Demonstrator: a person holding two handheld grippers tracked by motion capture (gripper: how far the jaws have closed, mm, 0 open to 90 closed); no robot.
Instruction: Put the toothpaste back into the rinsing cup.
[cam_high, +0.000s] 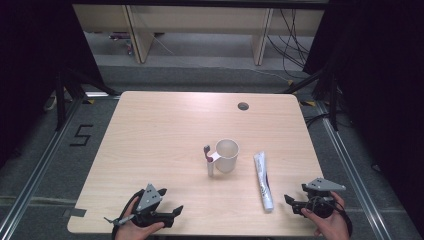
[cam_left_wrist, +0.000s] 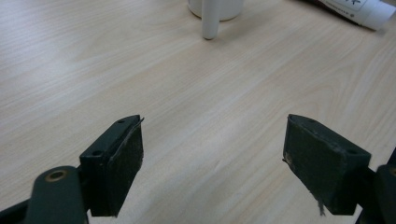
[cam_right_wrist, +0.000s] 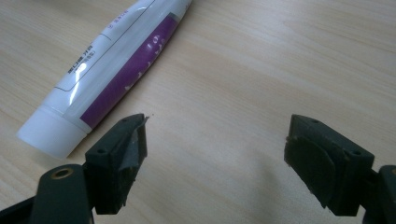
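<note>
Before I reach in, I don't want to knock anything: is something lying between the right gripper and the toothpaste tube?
Nothing visible. Bare table separates the right gripper from the toothpaste tube; its jaws stand open beside the tube's cap end.

Pale wooden table (cam_high: 150, 130) on grey floor (cam_high: 200, 75), dark curtains (cam_high: 30, 50) beside.

1. The left gripper (cam_high: 176, 212) was black, topped by a grey three-cornered plate.
2. The right gripper (cam_high: 289, 201) matched it: black body, grey triangular plate, a dark cable looping by the hand.
3. In both gripper views each jaw was a black block with small screw holes, a brass-coloured rivet and frayed padding.
</note>
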